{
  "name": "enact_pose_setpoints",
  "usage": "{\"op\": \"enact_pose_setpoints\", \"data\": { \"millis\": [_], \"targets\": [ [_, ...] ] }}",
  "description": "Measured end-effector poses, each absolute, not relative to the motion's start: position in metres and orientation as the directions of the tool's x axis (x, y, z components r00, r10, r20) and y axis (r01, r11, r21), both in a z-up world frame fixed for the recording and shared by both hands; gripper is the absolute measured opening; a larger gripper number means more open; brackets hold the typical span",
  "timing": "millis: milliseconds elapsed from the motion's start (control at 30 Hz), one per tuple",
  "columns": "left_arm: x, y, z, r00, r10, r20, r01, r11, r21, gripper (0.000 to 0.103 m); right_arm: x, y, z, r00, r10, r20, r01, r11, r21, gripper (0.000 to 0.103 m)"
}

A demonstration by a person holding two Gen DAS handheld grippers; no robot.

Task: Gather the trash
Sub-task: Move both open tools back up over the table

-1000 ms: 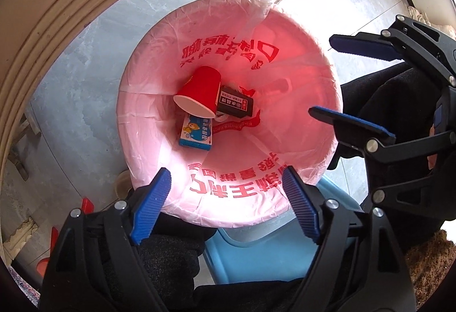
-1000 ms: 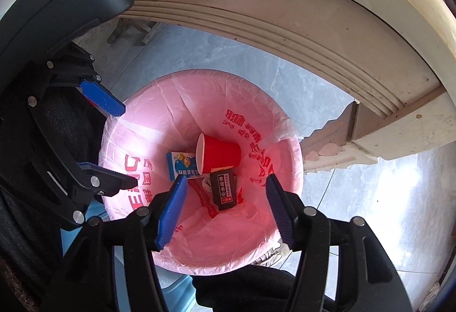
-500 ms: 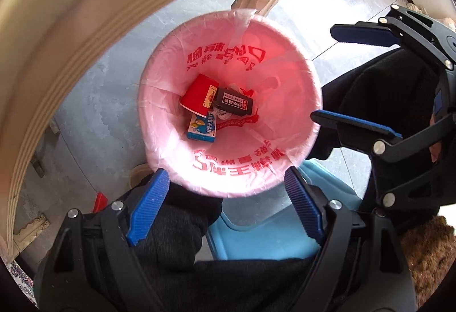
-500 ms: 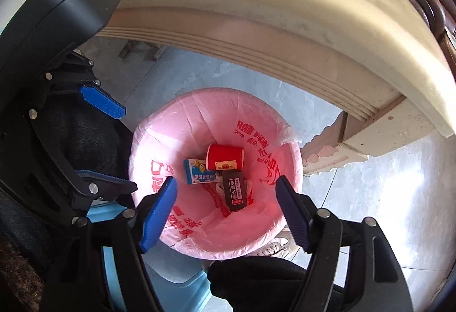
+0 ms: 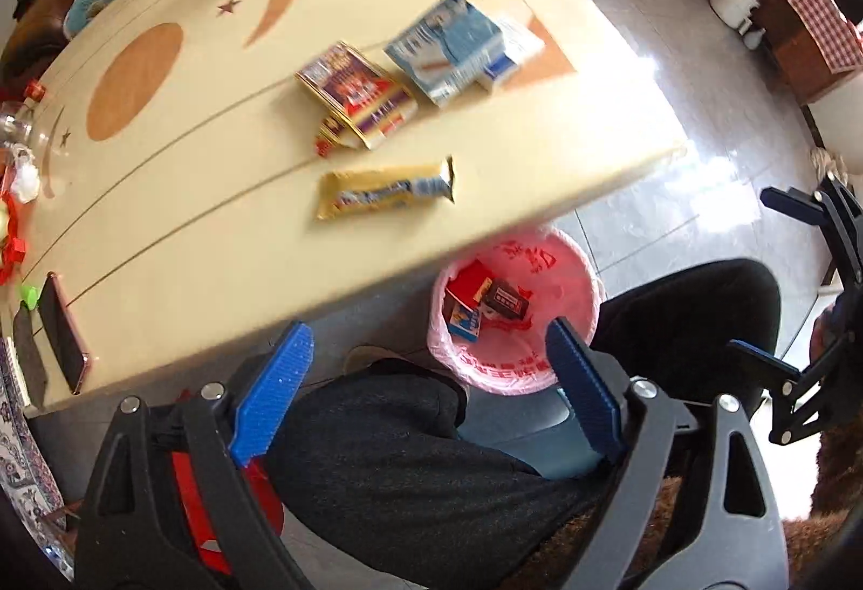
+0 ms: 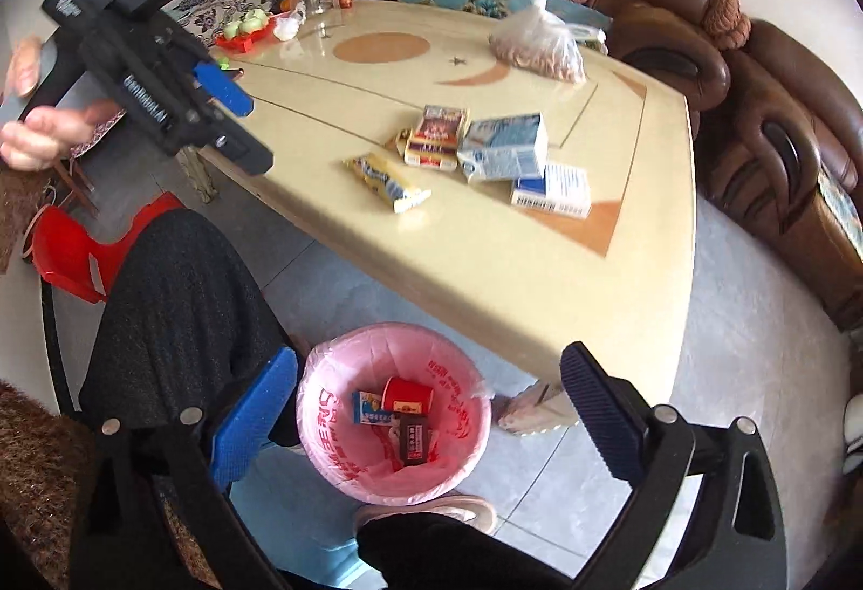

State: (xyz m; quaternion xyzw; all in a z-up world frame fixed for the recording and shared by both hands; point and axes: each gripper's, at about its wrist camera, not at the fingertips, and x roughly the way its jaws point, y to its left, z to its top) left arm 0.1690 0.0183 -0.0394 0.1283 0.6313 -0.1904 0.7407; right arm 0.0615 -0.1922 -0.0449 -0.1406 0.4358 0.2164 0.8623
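The bin, lined with a pink bag, stands on the floor at the table's near edge; from the left wrist view the table edge cuts off its far rim. Inside lie a red cup, a blue carton and a dark box, touching one another; their print is too small to read. On the table, a yellow wrapper lies nearest the near edge, with a red-and-purple pack, a pale blue box and a white-and-blue box clustered just behind it toward the right corner; all are blurred. A bag of nuts sits near the far edge. The left gripper has just been opening; its jaws stand apart with nothing between them. The right gripper has likewise just been opening and stands wide and empty. A person's dark-trousered legs crowd the floor beside the bin. The table's middle is bare; a red stool stands near its left corner.
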Motion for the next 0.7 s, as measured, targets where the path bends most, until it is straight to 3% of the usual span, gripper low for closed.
{"op": "enact_pose_setpoints", "data": {
  "millis": [167,367,700],
  "targets": [
    [0.222,0.026,0.021,0.139,-0.120,-0.983,0.352,0.934,-0.064,0.086,0.093,-0.216,0.026,0.545,0.294,-0.785,-0.564,0.822,-0.083,0.096],
    [0.256,0.009,0.053,0.148,-0.102,-0.984,0.346,0.937,-0.045,0.087,0.130,-0.227,0.079,0.539,0.374,-0.754,-0.632,0.772,-0.069,0.096],
    [0.318,-0.015,-0.006,-0.009,-0.065,-0.998,0.295,0.953,-0.065,0.087,0.186,-0.190,0.066,0.434,0.327,-0.839,-0.794,0.579,-0.185,0.096]
  ]
}}
